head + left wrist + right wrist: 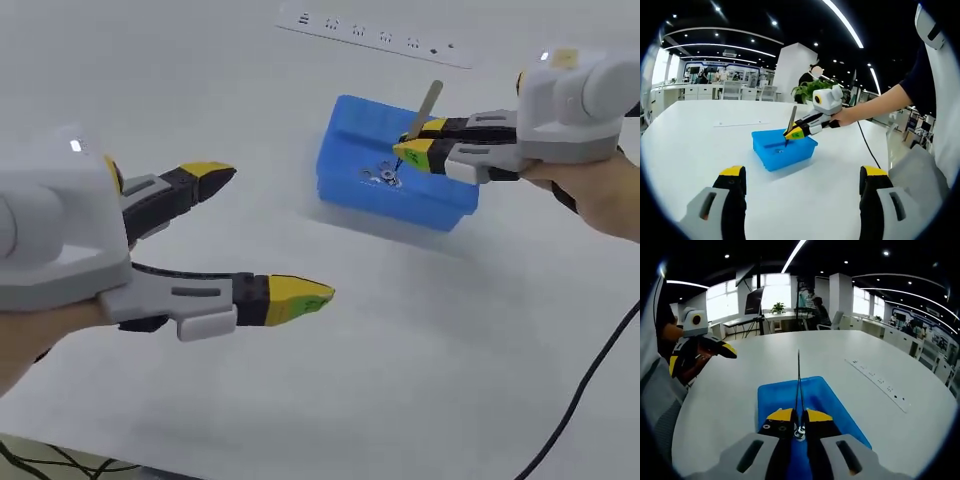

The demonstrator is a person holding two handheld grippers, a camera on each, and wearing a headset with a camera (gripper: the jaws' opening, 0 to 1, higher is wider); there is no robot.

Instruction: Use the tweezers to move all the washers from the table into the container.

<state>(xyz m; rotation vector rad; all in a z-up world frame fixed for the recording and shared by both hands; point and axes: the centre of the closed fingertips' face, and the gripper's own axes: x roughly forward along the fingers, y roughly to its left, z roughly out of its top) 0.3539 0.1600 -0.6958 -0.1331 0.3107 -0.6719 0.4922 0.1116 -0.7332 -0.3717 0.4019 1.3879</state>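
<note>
On the left of the white table, the left gripper hovers just above the surface with its jaws spread wide and nothing between them, well apart from the work. Right of it and farther off sits the blue container, and a small cluster of washers lies on its floor. The tweezers stand tilted over that cluster, with the pale handle end up and the points down inside the walls. The right gripper reaches in from the right, its jaws pressed together on the tweezers' shanks. The right gripper view shows the yellow tips pinching the two blades, which run forward over the blue floor. Whether a washer sits in the points is too small to tell.

This looks like the drop into the container. To do it well:
- Keep the points low, near the floor, so a released washer cannot bounce over the wall.
- Ease the squeeze only enough for the blades to spring apart, without letting the tweezers slip from the jaws.
- Lift straight up, clear of the rim, before swinging away.
- Keep the left gripper wide of the container so it does not nudge it.
</note>
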